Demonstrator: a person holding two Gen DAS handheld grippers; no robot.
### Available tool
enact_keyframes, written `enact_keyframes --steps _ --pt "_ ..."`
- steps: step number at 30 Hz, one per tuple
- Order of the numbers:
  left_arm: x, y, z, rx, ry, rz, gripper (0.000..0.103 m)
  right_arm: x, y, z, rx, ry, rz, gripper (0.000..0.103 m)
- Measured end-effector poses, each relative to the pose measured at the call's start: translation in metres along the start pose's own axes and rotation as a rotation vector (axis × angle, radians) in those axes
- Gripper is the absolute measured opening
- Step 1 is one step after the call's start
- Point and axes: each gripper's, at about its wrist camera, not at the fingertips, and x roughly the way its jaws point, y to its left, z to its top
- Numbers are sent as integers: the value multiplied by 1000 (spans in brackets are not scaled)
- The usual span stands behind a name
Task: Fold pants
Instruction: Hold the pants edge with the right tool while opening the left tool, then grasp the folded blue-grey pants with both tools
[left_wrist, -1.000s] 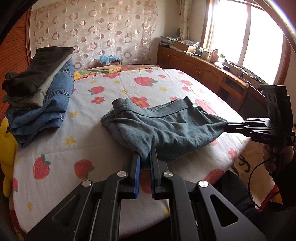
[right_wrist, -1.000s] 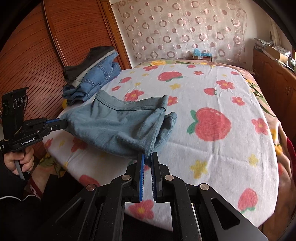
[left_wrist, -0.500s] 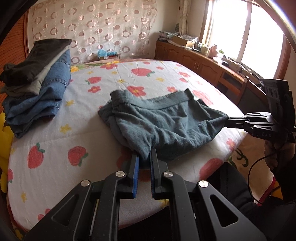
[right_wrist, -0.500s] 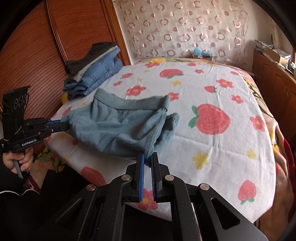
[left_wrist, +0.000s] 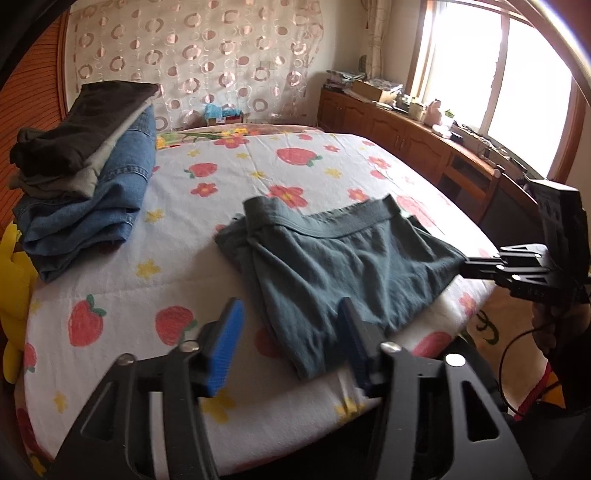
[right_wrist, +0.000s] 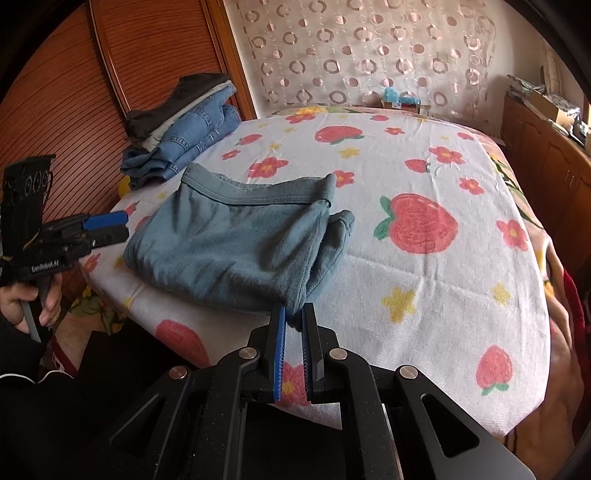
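Left gripper: my left gripper (left_wrist: 291, 332) has its fingers spread wide apart, one blue pad at each side of the near hem, holding nothing.
Right gripper: my right gripper (right_wrist: 293, 321) has its fingers drawn close together on the near corner of the pants, with a fold of cloth pinched between the blue pads.
Pants: the grey-blue pants (left_wrist: 343, 266) lie folded on the bed near its front edge, waistband toward 12 o'clock and hem toward 6 o'clock in the left wrist view.
Pants, right view: the same pants (right_wrist: 240, 240) spread from my fingertips toward 11 o'clock, with a bunched layer sticking out at the 2 o'clock side.
Bed: the strawberry-print sheet (left_wrist: 221, 192) covers the bed under the pants.
Stack: a pile of folded clothes (left_wrist: 88, 173), jeans at the bottom and dark garments on top, sits at 10 o'clock, well apart from the pants.
Cabinet: a wooden cabinet (left_wrist: 413, 144) runs along the wall at 1 o'clock beneath the window (left_wrist: 480, 62).
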Motion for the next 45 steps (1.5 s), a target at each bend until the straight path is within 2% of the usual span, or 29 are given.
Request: enact_keyframes --steps 1,2,9,13,18,20,23,35,39,43,45 --pt "2 3 2 -5 -2 -2 73 -1 0 0 1 -2 1 7" --pt "5 7 4 -13 -1 -6 78 -2 0 1 2 -6 3 8" --pt "26 24 17 -58 3 18 78 -15 -7 5 25 -39 -21 18" --pt "40 31 25 -83 18 19 78 -11 -13 8 28 -39 -60 28" --pt "55 32 32 -77 27 18 78 4 -16 17 36 -42 -65 31" --pt "60 32 33 -77 35 15 78 12 -16 22 39 -44 -61 41" --pt "68 34 35 -78 46 20 78 24 -19 30 59 -50 -64 51" --pt "78 35 31 -75 51 34 77 64 -15 48 40 -3 -71 52" --pt "78 37 31 -81 44 27 77 67 -13 49 28 -17 -94 52" --pt "77 39 31 -97 35 11 68 69 -5 44 -40 -29 -130 52" --pt "75 38 32 -103 31 4 65 69 -6 44 -35 -35 -128 52"
